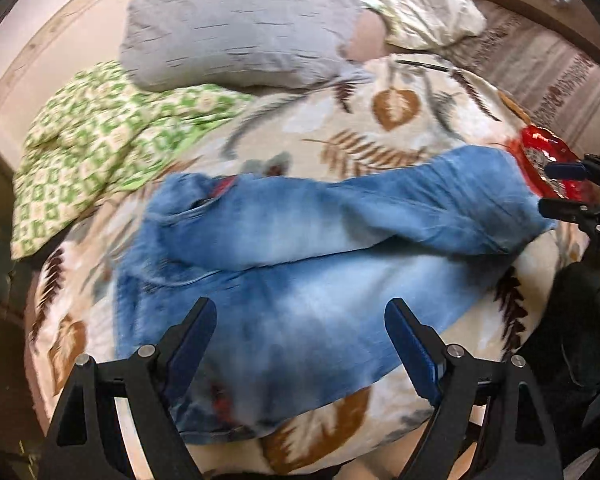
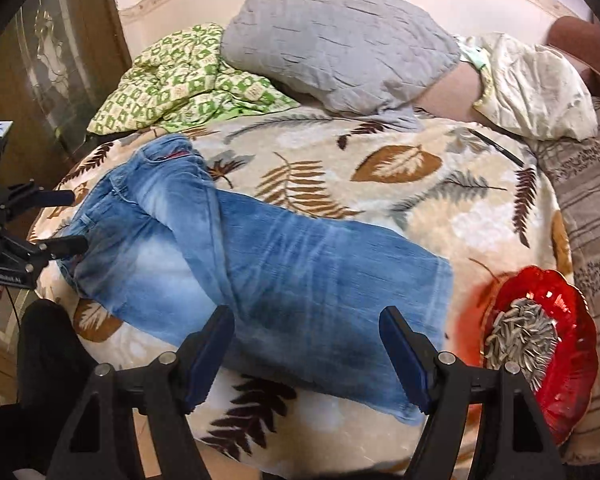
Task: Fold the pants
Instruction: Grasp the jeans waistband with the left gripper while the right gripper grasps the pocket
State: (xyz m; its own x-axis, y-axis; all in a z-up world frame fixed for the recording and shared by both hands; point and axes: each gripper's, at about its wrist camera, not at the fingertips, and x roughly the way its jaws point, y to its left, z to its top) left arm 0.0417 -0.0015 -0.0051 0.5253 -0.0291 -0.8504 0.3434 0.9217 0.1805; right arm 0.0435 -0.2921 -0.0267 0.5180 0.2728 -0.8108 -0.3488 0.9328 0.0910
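Note:
Blue jeans lie on a leaf-patterned blanket on the bed, one leg folded over the other, waist at the left, hems at the right. They also show in the left wrist view. My left gripper is open and empty, low over the waist end; it also shows at the left edge of the right wrist view. My right gripper is open and empty over the leg ends; it shows in the left wrist view at the right, beside the hems.
A red glass dish of sunflower seeds sits on the blanket just right of the hems. A grey pillow, a green patterned quilt and a cream pillow lie at the head. A wooden wardrobe stands left.

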